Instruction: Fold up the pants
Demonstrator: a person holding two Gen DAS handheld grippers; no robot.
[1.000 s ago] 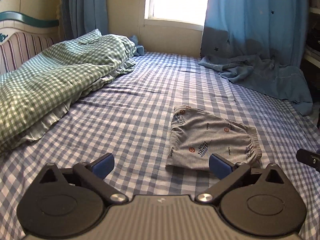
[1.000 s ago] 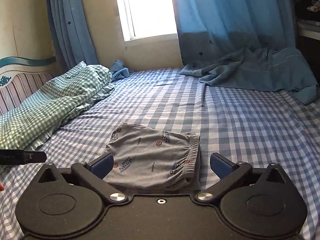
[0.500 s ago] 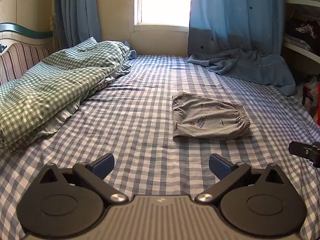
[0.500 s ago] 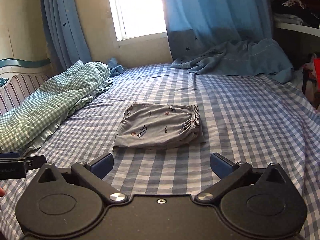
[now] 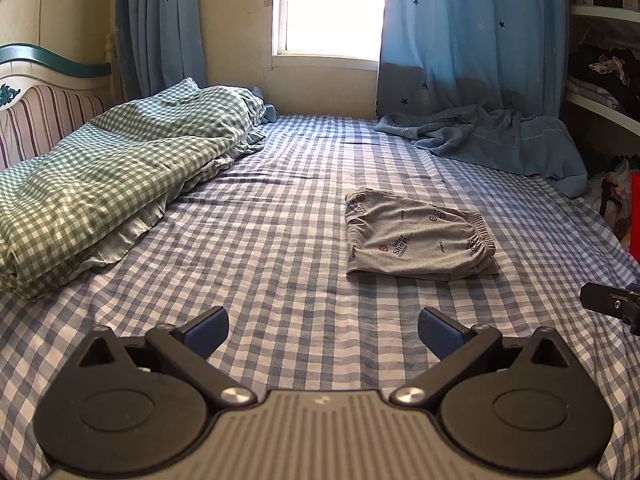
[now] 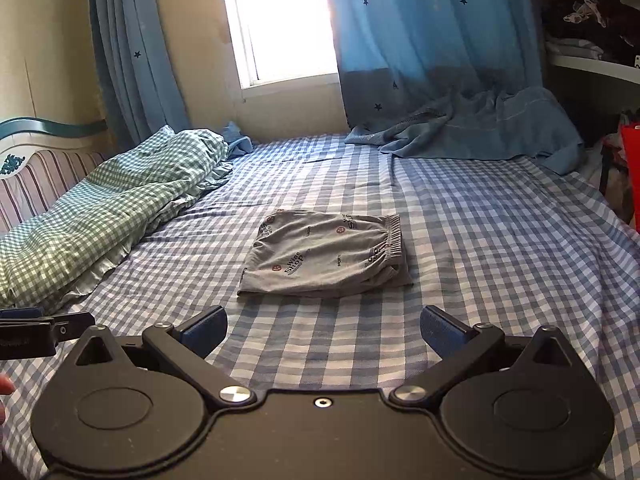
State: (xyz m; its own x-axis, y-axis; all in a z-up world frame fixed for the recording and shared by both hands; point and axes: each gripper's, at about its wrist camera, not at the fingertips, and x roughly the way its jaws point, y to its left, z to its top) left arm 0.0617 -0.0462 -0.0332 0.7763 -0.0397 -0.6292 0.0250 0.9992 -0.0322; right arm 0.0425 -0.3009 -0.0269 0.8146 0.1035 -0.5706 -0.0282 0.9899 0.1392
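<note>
Grey printed pants (image 5: 416, 236) lie folded into a compact rectangle on the blue checked bed sheet (image 5: 280, 240), waistband at the right. They also show in the right wrist view (image 6: 326, 256). My left gripper (image 5: 322, 330) is open and empty, held back from the pants, which lie ahead and to its right. My right gripper (image 6: 324, 328) is open and empty, just short of the pants' near edge. The right gripper's tip (image 5: 610, 304) shows at the right edge of the left wrist view, and the left gripper's tip (image 6: 40, 330) shows at the left edge of the right wrist view.
A green checked duvet (image 5: 108, 184) is bunched along the bed's left side by the striped headboard (image 5: 36, 116). A blue blanket (image 5: 500, 140) lies crumpled at the far right under the curtain. Shelves with clothes (image 5: 604, 64) stand to the right.
Both grippers have pulled back and up from the folded pants, which now sit farther away. The pants have not moved.
</note>
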